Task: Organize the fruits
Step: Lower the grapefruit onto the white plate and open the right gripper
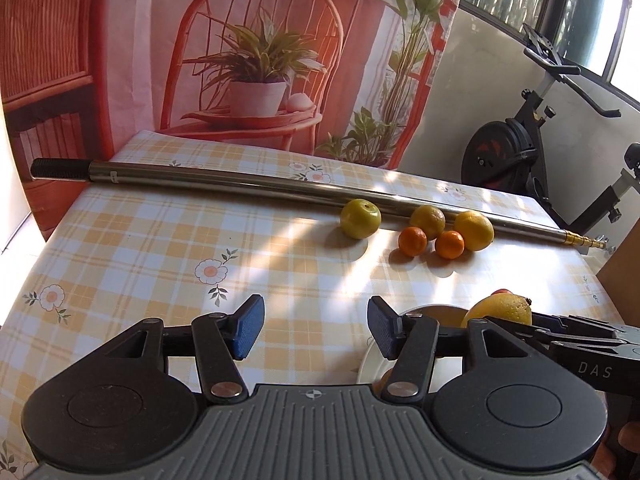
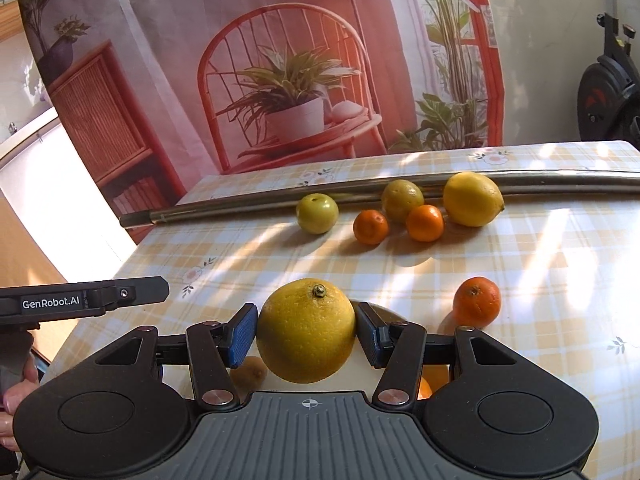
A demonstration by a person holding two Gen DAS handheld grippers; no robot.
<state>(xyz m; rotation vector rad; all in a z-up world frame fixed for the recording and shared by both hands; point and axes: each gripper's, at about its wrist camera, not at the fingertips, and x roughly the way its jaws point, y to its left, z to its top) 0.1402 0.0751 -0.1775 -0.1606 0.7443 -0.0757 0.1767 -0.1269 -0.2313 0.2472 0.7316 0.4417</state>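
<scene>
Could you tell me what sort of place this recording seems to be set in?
Probably a room in a home, dressed for filming: a table under a checked floral tablecloth, a printed backdrop picturing a chair and potted plant hung behind it, and an exercise bike by the window.

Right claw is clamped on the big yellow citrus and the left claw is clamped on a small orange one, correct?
Not quite. The left claw is open and holds nothing, as the left wrist view shows. The right claw is indeed clamped on the big yellow citrus.
</scene>
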